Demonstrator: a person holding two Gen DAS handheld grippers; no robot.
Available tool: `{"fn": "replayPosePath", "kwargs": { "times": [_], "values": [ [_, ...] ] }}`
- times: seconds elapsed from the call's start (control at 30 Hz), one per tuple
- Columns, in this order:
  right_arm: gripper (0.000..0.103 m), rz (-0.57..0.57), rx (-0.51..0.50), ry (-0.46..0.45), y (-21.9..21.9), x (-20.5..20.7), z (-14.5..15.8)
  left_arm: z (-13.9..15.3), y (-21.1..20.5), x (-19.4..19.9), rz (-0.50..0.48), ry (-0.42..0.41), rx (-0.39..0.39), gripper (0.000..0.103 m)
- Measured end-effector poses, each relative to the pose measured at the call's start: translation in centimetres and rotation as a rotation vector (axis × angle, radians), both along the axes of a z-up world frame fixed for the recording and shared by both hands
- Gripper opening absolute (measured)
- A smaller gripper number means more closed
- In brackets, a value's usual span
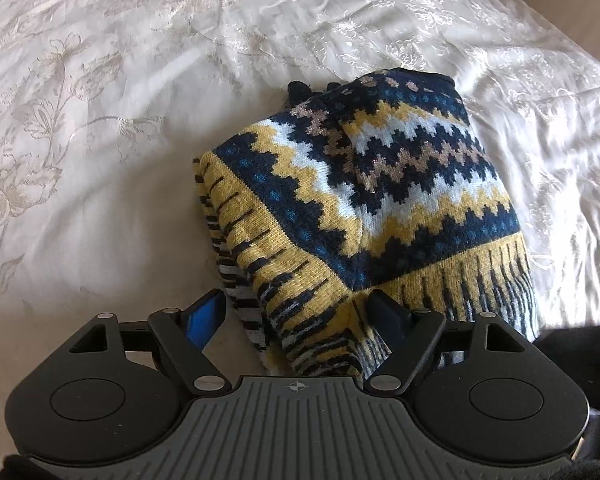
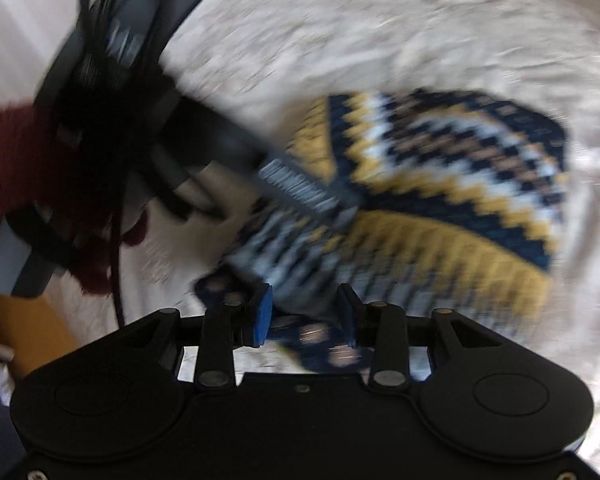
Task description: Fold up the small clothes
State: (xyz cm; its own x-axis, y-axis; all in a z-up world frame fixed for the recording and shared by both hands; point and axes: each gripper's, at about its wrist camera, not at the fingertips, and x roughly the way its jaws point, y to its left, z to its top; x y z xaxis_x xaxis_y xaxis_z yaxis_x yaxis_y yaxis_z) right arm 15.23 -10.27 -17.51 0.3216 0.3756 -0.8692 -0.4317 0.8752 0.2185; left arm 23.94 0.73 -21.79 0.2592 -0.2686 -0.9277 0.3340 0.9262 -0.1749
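A knitted sweater (image 1: 380, 200) with navy, yellow, white and tan zigzag bands lies folded in a bundle on a white embroidered bedspread (image 1: 100, 140). My left gripper (image 1: 300, 312) is open, its fingers either side of the sweater's near striped hem. In the blurred right wrist view the same sweater (image 2: 440, 200) lies ahead. My right gripper (image 2: 306, 312) is open, its fingers over the sweater's near edge. The left gripper (image 2: 308, 196) shows there, reaching in from the left onto the sweater.
The bedspread (image 2: 340, 40) reaches all around the sweater. A dark red sleeve (image 2: 4, 168) of the person shows at the left of the right wrist view, with black cables beside it. A brown surface (image 1: 572, 0) lies beyond the bed's far right edge.
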Motion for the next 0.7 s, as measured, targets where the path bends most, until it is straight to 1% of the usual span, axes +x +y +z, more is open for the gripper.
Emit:
{"fn": "replayPosePath", "kwargs": {
  "times": [0.07,0.13,0.27,0.37,0.43,0.47,0.53,0.57,0.63,0.7],
  "values": [
    [0.047,0.025,0.009,0.015,1.2,-0.1,-0.8,0.0,0.2,0.0,-0.003,0.005,-0.009,0.078],
    [0.047,0.035,0.025,0.010,1.6,-0.4,-1.0,0.1,0.6,0.0,-0.007,0.003,-0.018,0.078],
    [0.047,0.026,0.101,-0.002,0.8,-1.1,-0.1,0.6,1.7,0.0,0.006,-0.010,-0.029,0.078],
    [0.047,-0.003,0.121,-0.036,-0.6,-2.1,1.3,1.3,2.0,-0.3,-0.005,-0.033,-0.029,0.077],
    [0.048,-0.067,0.128,-0.074,-2.2,-3.0,2.6,2.4,2.1,-0.8,-0.015,-0.070,-0.019,0.076],
    [0.051,-0.105,0.134,-0.095,-3.2,-3.4,3.2,3.1,2.2,-1.1,-0.021,-0.090,-0.021,0.076],
    [0.056,-0.213,0.129,-0.140,-5.5,-4.4,4.3,4.2,2.2,-1.8,-0.029,-0.123,-0.030,0.076],
    [0.057,-0.263,0.116,-0.150,-6.4,-4.7,4.5,4.7,2.0,-2.2,-0.039,-0.138,-0.034,0.076],
    [0.057,-0.381,0.069,-0.142,-8.4,-5.2,4.4,5.3,1.5,-3.0,-0.067,-0.153,-0.043,0.076],
    [0.058,-0.476,0.044,-0.108,-10.0,-5.3,3.5,5.4,0.7,-4.0,-0.116,-0.162,-0.060,0.076]
  ]
}}
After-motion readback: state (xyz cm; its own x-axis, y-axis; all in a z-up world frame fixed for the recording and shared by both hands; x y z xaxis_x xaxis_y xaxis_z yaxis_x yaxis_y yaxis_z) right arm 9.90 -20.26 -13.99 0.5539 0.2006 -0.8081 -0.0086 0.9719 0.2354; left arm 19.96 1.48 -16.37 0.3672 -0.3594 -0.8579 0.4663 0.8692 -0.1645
